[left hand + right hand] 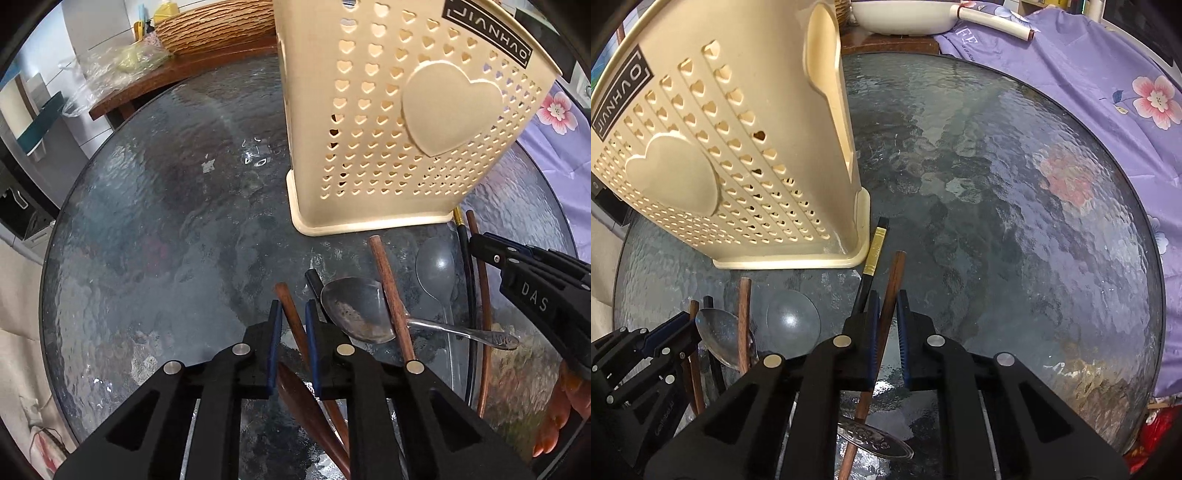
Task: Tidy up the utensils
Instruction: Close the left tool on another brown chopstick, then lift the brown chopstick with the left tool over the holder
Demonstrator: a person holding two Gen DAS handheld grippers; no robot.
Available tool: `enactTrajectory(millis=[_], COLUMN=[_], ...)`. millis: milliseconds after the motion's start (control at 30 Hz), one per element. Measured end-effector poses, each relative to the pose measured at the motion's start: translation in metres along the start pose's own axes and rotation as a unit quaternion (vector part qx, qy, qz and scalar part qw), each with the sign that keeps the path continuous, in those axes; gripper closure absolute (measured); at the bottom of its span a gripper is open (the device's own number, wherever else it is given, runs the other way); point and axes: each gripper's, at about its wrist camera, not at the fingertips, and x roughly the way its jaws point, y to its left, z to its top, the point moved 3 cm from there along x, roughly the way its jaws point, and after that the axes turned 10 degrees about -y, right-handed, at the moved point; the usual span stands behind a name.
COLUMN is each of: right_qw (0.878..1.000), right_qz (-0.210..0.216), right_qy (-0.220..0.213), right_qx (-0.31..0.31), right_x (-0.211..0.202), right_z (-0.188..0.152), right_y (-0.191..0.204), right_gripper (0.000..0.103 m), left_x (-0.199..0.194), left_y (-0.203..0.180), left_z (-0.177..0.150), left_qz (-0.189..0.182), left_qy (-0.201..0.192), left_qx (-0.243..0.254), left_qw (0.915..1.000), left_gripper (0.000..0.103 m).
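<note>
My left gripper (pixel 293 314) pinches a brown chopstick (pixel 291 314), my right gripper (pixel 888 306) another chopstick (pixel 892 288) — open glass table (pixel 1015 192) right of the beige heart-holed holder (pixel 713 155).

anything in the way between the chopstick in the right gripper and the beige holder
Nothing visible. The right hand-held gripper is shut on a brown chopstick, and only bare glass table lies between it and the holder. A black chopstick lies alongside.
</note>
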Motion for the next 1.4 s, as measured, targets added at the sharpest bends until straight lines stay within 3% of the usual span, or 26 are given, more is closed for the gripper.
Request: enactTrajectory(millis=[233,467,1000,1400], right_qw=[1.0,0.995,0.967,0.953], right_qz=[0.013,0.066,0.161,0.203], right_qy=[-0.018,-0.049,-0.189,-0.225], right_qx=[0.02,0.059,0.047,0.008], right_x=[-0.004,-0.013,-0.127,-0.188], right_z=[-0.006,-0.014,-0.013,-0.024], right_y=[-0.011,-0.035,-0.066,-0.062], right_gripper=[0.095,0.096,0.096,0.096], left_x=[-0.002,-0.003,-0.089,-0.146], left_y=[0.003,0.015,0.043,0.041], left_z=[-0.005,-0.007,0.001,0.005], left_qz=[-0.008,-0.046,-0.098,-0.118], left_qy=[-0.004,-0.011,-0.125,-0.186], left_qx=[-0.014,-0.042,-0.056,-0.041], left_qw=[0.9999,0.998,0.9858,0.9745], left_gripper=[0.094,0.096,0.096,0.096])
